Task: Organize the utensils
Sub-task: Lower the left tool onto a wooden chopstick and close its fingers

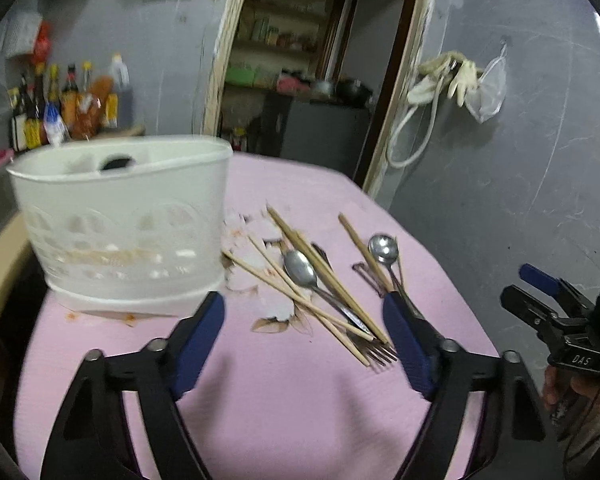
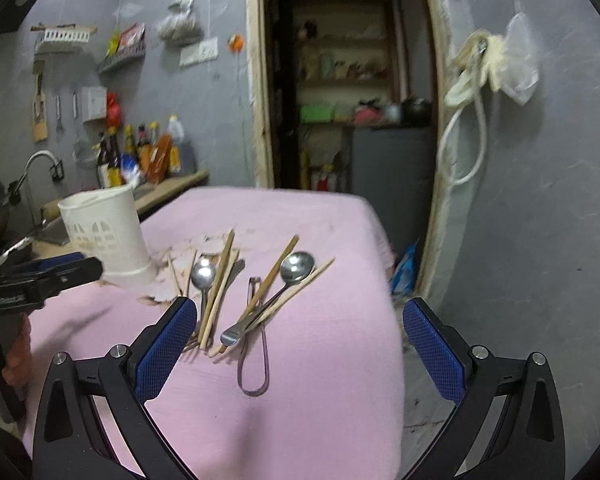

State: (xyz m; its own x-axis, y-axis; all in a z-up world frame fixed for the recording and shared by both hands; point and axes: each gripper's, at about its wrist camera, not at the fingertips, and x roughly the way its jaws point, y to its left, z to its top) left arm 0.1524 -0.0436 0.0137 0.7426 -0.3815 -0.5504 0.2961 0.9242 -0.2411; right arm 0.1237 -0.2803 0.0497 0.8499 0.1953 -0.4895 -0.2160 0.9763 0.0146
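Little of the sorting looks done. The chopsticks (image 1: 324, 276), two spoons (image 2: 296, 268) and a fork (image 1: 374, 350) lie loose on the table (image 1: 280, 400), just right of the white holder (image 1: 120, 224); whether it contains anything is unclear. The left hand-held gripper (image 1: 304, 340) and right hand-held gripper (image 2: 296, 344) hover near the pile, both spread wide and empty.

Bare pink cloth (image 2: 300, 412) is left open nearside; farther in, passage is blocked by scattered chopsticks (image 1: 324, 276) and white holder (image 1: 124, 224)
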